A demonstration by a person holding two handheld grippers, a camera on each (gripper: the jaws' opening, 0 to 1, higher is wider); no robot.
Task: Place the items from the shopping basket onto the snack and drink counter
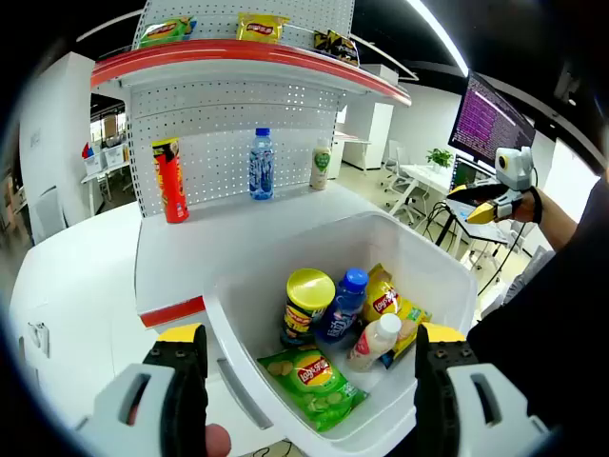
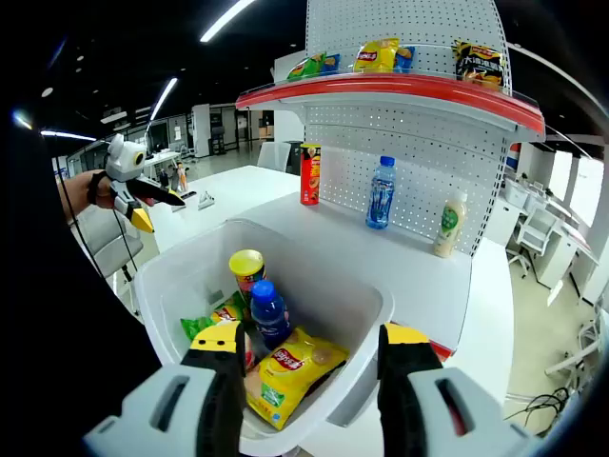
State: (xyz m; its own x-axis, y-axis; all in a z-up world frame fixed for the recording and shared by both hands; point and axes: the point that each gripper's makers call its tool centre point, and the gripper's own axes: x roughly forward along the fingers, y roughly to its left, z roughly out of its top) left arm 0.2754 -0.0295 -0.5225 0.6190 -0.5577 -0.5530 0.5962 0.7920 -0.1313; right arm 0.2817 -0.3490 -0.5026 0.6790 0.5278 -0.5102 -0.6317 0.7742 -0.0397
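A white shopping basket [image 1: 419, 249] sits against the white counter [image 1: 219, 238]. In it lie a yellow-lidded can [image 1: 309, 300], a blue bottle [image 1: 343, 303], a yellow chip bag [image 1: 388, 301], a white bottle [image 1: 373, 341] and a green chip bag [image 1: 312, 376]. My left gripper [image 1: 311, 335] hangs open above the basket's near rim. In the right gripper view the basket [image 2: 186, 276] holds the can [image 2: 247, 270], the blue bottle [image 2: 268, 309] and the yellow bag [image 2: 285, 369]. My right gripper [image 2: 312, 335] is open over its edge. Each gripper also appears in the other's view, held off to the side: right gripper [image 1: 490, 200], left gripper [image 2: 138, 195].
On the counter stand a red chip can [image 1: 170, 179], a water bottle [image 1: 261, 164] and a white-green bottle [image 1: 321, 164], against a pegboard back. A red-edged top shelf [image 1: 247, 52] carries snack bags. A monitor [image 1: 490, 119] and office desks lie beyond.
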